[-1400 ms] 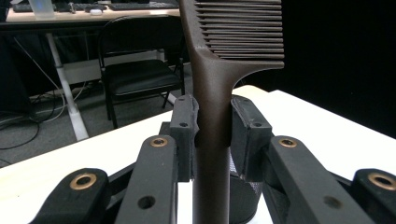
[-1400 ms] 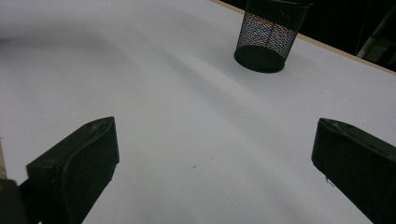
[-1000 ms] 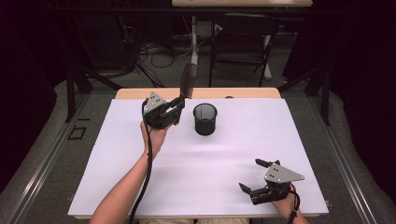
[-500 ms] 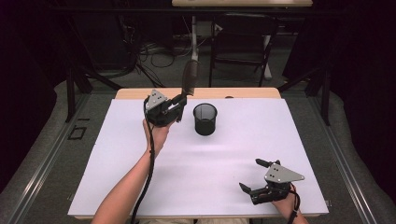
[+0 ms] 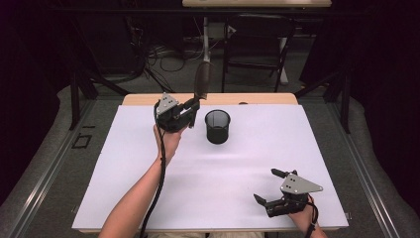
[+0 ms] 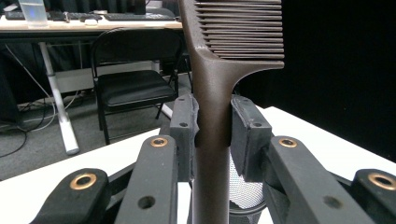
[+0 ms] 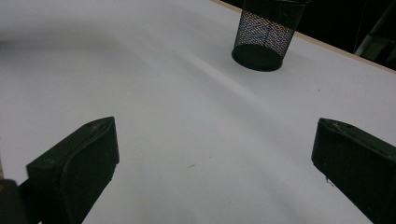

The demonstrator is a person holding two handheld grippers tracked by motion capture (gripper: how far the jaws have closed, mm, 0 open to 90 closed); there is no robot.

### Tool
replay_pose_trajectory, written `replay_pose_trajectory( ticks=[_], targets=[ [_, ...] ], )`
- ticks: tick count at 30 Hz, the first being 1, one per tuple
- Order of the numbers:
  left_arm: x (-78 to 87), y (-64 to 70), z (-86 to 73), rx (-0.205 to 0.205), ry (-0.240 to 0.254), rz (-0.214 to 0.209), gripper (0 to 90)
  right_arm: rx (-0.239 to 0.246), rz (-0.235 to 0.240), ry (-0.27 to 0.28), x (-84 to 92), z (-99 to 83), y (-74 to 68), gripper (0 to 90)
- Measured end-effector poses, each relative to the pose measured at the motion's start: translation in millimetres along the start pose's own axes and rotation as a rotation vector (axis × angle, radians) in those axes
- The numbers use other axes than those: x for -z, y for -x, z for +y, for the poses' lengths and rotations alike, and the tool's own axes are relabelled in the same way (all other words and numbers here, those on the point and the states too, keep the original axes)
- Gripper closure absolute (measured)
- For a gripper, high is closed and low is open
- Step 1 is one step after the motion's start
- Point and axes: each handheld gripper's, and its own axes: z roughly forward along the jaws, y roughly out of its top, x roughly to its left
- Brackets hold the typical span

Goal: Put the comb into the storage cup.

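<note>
A dark brown comb (image 5: 202, 82) stands nearly upright in my left gripper (image 5: 190, 106), which is shut on its handle. In the left gripper view both pads squeeze the comb's handle (image 6: 212, 121), with the teeth above at the top. A black mesh cup (image 5: 218, 126) stands on the white table (image 5: 247, 163) just to the right of that gripper, and its mesh (image 6: 243, 191) shows below the jaws. My right gripper (image 5: 265, 187) rests near the table's front right, open, with nothing between its jaws. From there the mesh cup (image 7: 266, 35) stands far ahead.
A wooden strip (image 5: 257, 99) edges the table's far side. Beyond it stand a black folding chair (image 5: 255, 49), a desk leg and cables on the floor. The chair (image 6: 133, 79) also shows behind the comb.
My left gripper has lifted the comb a little and shifted slightly toward the cup. The right gripper has kept still.
</note>
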Motion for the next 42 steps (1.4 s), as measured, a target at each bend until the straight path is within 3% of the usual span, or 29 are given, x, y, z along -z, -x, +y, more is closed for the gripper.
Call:
replay_pose_trajectory(
  ticks=[24, 42],
  targets=[
    [-10.7, 4.5, 0.8, 0.015, 0.039, 0.002, 72.4, 0.0, -0.004, -0.001, 0.3, -0.1, 0.3, 0.4],
    [-20.0, 7.6, 0.0, 0.001, 0.067, 0.008, 72.4, -0.006, -0.001, -0.003, -0.1, -0.6, 1.0, 0.4]
  ],
)
